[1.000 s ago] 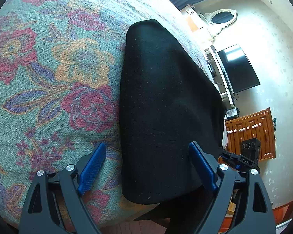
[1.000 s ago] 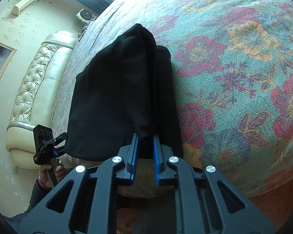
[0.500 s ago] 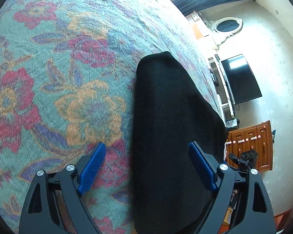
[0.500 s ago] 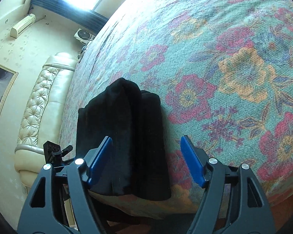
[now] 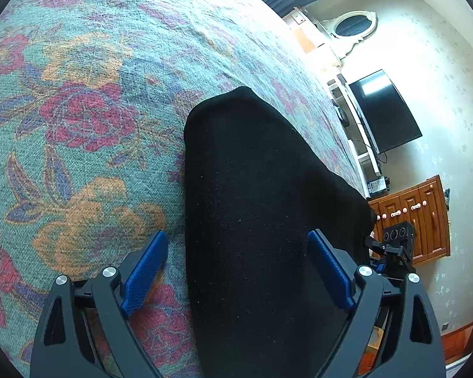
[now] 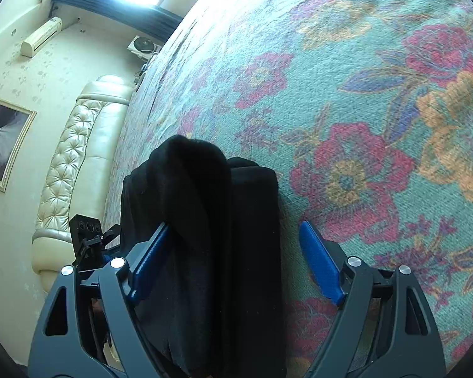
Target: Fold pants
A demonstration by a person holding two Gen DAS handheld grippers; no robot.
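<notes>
The black pants (image 5: 261, 208) lay folded into a long narrow bundle on the bed (image 5: 88, 119), on its floral cover of teal, red and orange. In the left wrist view the bundle ran from the bottom edge of the picture away toward the middle, its far end rounded and resting on the cover. The left gripper (image 5: 236, 267) hung over the near part of the bundle with its blue fingers (image 5: 145, 272) spread wide; one finger was over the bare cover just beside the cloth's left edge, the other over the black cloth near its right side. Neither finger pressed the cloth together.

In the right wrist view the pants (image 6: 205, 220) showed as two thick layers side by side, with a rounded hump at the far end. The right gripper (image 6: 233, 258) also stood with its fingers (image 6: 320, 263) wide apart. Its left finger lay against the hump of the fold, while the right finger was over the cover, just clear of the bundle's right edge. Whether the left finger truly touched the cloth could not be told.

Each view caught the other gripper at the far side of the pants. Beyond the bed, a dark television (image 5: 384, 110) and a wooden cabinet (image 5: 419, 217) stood against the wall on one side, and a cream tufted headboard (image 6: 75, 163) and a framed picture (image 6: 3, 141) were on the other.
</notes>
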